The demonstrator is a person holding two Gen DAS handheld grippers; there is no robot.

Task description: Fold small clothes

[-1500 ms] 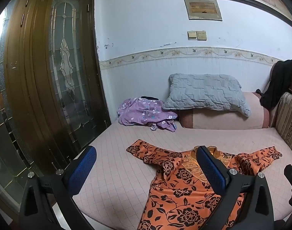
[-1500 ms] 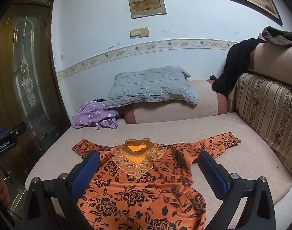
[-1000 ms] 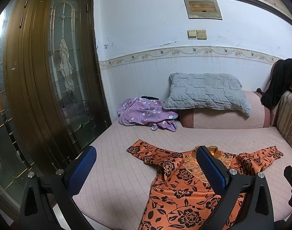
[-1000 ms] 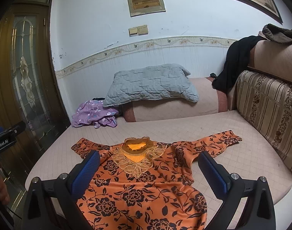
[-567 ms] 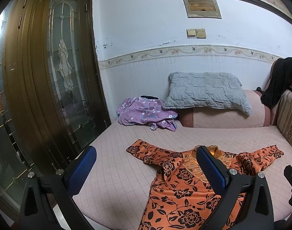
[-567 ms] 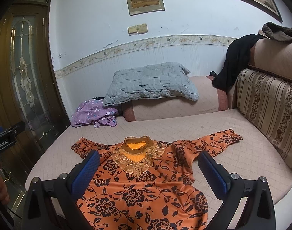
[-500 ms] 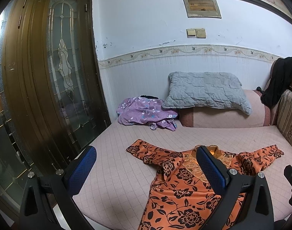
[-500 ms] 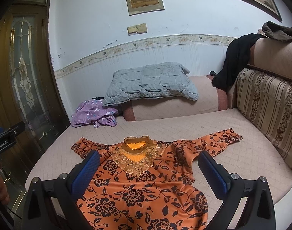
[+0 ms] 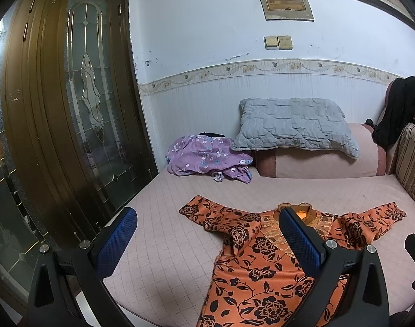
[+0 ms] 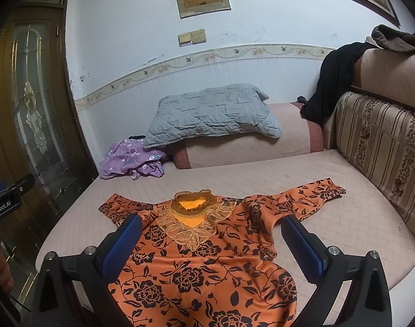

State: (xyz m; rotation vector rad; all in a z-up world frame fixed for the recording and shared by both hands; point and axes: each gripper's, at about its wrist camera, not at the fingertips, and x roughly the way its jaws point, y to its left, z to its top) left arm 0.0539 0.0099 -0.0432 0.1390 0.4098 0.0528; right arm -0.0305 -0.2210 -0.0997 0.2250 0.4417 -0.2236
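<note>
An orange top with black flowers (image 10: 207, 261) lies spread flat on the pink mattress (image 10: 262, 174), sleeves out to both sides, lace collar toward the wall. It also shows in the left wrist view (image 9: 262, 272), to the right. My left gripper (image 9: 207, 237) is open and empty, held above the mattress's left front part, near the top's left sleeve (image 9: 204, 212). My right gripper (image 10: 211, 239) is open and empty, held above the top's chest, clear of the cloth.
A crumpled purple flowered garment (image 10: 131, 160) lies at the back left of the mattress. A grey quilted pillow (image 10: 213, 111) rests on a pink bolster (image 10: 245, 144). A striped sofa back (image 10: 384, 147) with a black garment (image 10: 330, 79) stands on the right. A wooden glass door (image 9: 71, 109) stands left.
Both grippers stay open and almost still. The views shift only slightly; the orange top has not moved.
</note>
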